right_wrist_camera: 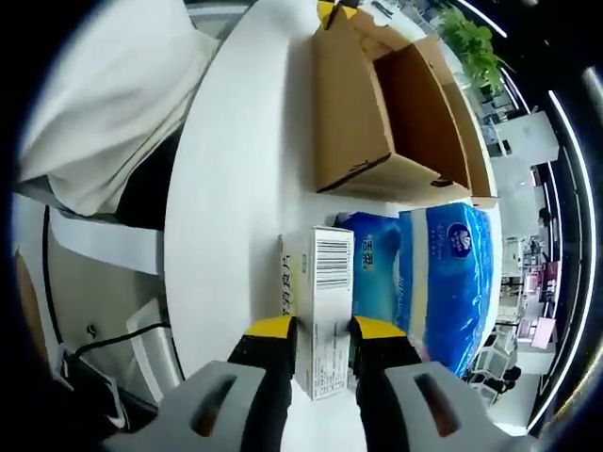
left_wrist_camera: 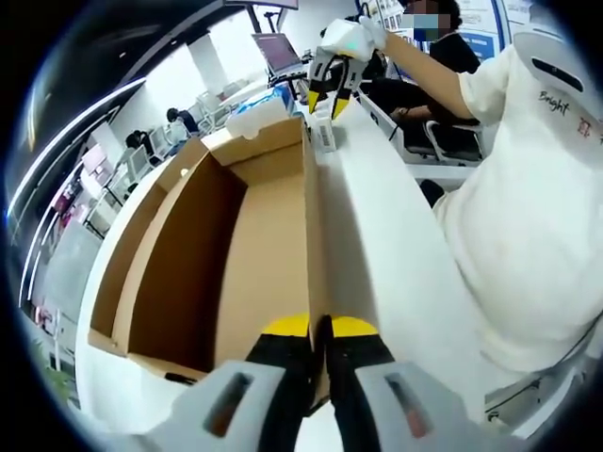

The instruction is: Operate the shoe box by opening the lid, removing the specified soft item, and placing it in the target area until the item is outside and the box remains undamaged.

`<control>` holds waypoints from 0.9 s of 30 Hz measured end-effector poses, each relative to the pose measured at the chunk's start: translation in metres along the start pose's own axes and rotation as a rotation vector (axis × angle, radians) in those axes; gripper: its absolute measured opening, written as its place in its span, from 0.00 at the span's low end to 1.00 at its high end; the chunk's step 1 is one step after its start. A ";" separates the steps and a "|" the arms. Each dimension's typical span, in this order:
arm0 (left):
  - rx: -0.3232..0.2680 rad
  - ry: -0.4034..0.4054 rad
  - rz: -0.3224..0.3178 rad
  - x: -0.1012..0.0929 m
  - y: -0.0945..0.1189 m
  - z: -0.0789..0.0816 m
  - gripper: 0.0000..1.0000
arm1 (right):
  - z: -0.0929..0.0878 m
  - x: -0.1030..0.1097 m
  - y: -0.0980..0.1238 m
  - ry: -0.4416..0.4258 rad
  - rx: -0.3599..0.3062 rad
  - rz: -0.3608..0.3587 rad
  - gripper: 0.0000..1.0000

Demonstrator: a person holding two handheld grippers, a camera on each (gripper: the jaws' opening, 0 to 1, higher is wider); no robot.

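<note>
White table (right_wrist_camera: 226, 188): left gripper (left_wrist_camera: 320, 330) pinches shoe box (left_wrist_camera: 236, 254) wall; right gripper (right_wrist_camera: 320, 330) clamps small carton (right_wrist_camera: 318, 301).

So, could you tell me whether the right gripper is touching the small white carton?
Touching. In the right gripper view, the right gripper has its yellow-tipped jaws pressed against both sides of the small white carton, with no gap showing.

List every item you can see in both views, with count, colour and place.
Shoe box: one, brown cardboard, open on the table, left gripper clamped on its wall.
Small carton: one, white with barcode, between the right gripper's jaws.
Tissue packs: two, blue, beside the carton.
Table: one, white.
Plant: one, green, beyond the box.
Laptop: one, far end.
Left gripper: black, yellow tips.
Right gripper: same colours.
Person's shirt: white.
</note>
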State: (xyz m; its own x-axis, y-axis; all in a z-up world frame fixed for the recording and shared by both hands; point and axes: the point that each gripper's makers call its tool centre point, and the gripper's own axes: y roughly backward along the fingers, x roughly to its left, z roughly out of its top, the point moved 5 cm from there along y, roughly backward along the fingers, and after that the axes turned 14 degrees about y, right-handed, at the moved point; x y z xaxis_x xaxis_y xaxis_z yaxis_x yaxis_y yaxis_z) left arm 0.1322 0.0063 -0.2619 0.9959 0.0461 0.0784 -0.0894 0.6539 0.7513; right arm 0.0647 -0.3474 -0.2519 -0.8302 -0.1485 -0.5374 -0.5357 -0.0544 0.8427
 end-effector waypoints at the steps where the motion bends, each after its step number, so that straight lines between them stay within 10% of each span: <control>1: -0.001 -0.001 0.000 0.000 0.000 0.000 0.04 | 0.001 -0.001 0.002 -0.007 -0.015 -0.015 0.20; 17: -0.001 -0.005 0.001 -0.004 0.000 0.002 0.04 | -0.010 -0.001 0.004 0.014 0.018 -0.081 0.22; 27: 0.000 -0.003 0.002 -0.006 0.001 0.003 0.04 | -0.026 0.007 0.006 -0.128 0.011 -0.173 0.26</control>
State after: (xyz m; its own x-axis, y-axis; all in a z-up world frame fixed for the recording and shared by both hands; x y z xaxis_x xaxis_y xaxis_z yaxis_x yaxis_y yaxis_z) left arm 0.1258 0.0043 -0.2601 0.9956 0.0453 0.0816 -0.0914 0.6535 0.7514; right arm 0.0600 -0.3743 -0.2501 -0.7383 -0.0117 -0.6743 -0.6728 -0.0568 0.7377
